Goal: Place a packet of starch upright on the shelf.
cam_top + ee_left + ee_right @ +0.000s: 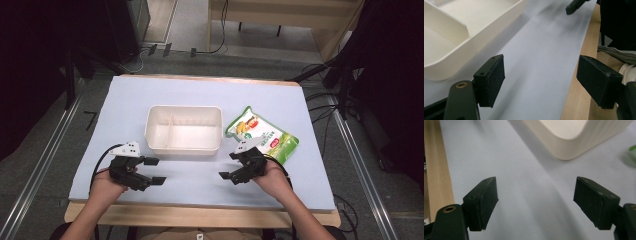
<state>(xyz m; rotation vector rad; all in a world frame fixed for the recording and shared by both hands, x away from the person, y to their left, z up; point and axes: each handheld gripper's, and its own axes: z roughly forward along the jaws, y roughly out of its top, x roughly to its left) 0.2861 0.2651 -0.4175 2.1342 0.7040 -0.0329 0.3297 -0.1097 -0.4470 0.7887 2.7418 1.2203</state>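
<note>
Tools both gape wide, empty: left tool (pixel 156 170), right tool (pixel 231 165) over near bench (pixel 190 185). Divided white tray (pixel 183 146) just beyond; snack pouch (pixel 262 134) right of it, behind right tool.

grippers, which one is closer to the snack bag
The right gripper: it sits just in front of the green snack bag, while the left gripper is beyond the white tray.

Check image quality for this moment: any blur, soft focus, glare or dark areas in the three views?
High view: evenly lit table, sharp, surroundings very dark, no glare on the snack bag. Left gripper view: jaw pads sharp, the tray slightly soft, the other gripper's tip at the top edge blurred. Right gripper view: pads crisp, tray corner soft, green bag edge blurred; soft shadows on the sheet.
</note>
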